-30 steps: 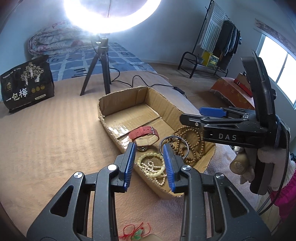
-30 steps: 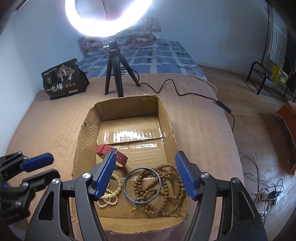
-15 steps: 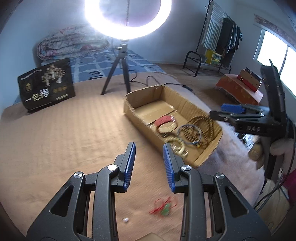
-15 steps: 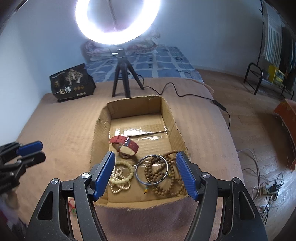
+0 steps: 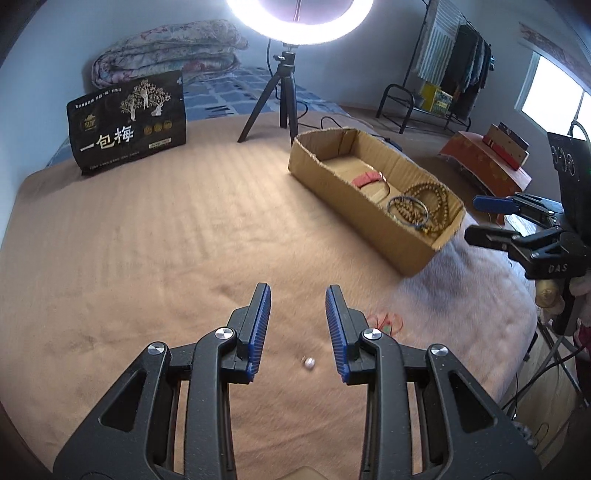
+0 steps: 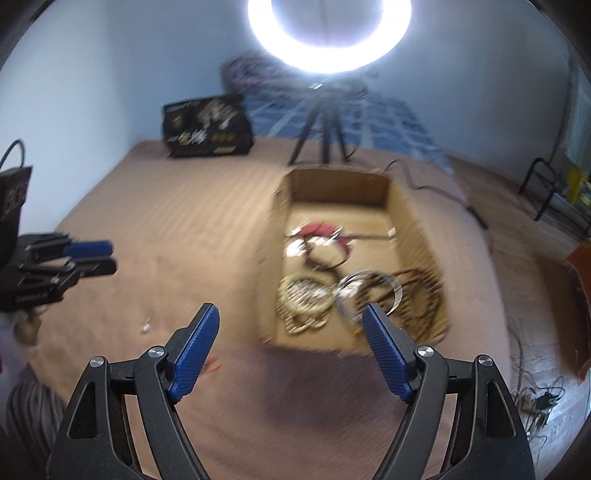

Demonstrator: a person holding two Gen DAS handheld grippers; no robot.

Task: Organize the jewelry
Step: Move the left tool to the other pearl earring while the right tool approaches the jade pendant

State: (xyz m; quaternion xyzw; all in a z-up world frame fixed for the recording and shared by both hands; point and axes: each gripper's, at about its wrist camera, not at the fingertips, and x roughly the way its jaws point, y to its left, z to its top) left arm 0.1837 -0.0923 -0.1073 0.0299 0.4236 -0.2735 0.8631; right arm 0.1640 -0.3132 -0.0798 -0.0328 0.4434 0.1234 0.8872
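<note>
My left gripper [image 5: 297, 325] part open and empty over a small bead [image 5: 308, 363], my right gripper [image 6: 290, 350] just widened, empty, cardboard box [image 5: 343, 206] lengthwise away toward the ring light [image 5: 299, 18]

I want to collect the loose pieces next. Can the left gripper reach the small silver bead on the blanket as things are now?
Probably yes. The small silver bead lies on the bare blanket just beyond the left gripper, whose jaws stand apart and empty, with nothing between them and it.
</note>
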